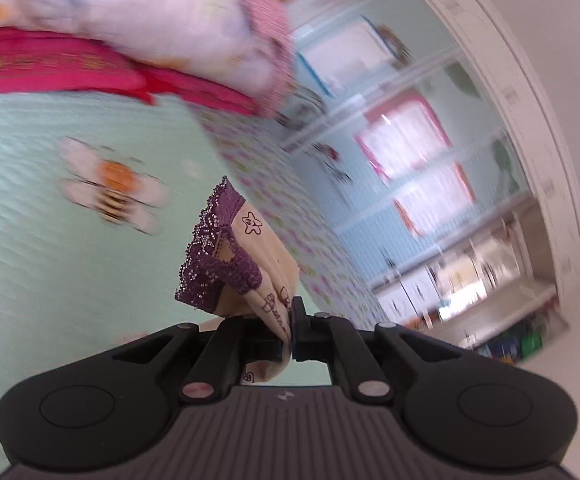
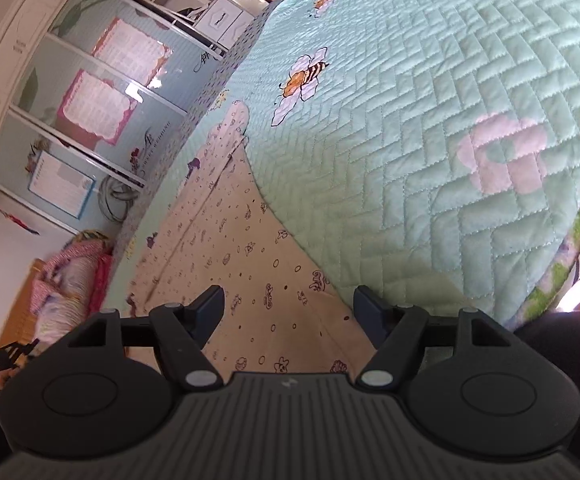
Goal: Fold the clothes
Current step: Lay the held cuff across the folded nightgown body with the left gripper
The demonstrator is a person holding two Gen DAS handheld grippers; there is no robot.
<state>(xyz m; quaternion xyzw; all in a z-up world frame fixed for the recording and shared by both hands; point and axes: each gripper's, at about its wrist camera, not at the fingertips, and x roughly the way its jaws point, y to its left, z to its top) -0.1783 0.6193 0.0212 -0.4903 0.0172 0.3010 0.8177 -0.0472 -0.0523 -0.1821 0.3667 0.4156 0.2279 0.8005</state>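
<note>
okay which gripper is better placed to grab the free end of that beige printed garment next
Right. The right gripper hangs open directly over the beige garment lying on the quilt; the left gripper is already shut on its lace-trimmed end.

Mint quilted bed (image 2: 430,128), beige garment (image 2: 241,256), pillows (image 1: 137,12)

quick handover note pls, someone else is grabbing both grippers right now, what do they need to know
Left gripper: jaws shut on the beige printed garment with purple lace trim, lifted above the green quilt.
Right gripper: jaws open, holding nothing, over the same garment's spread part on the quilt.
Done: one end picked up. No finished fold visible.
Left: grasp with the right, fold, probably stack by the pile of clothes.
</note>
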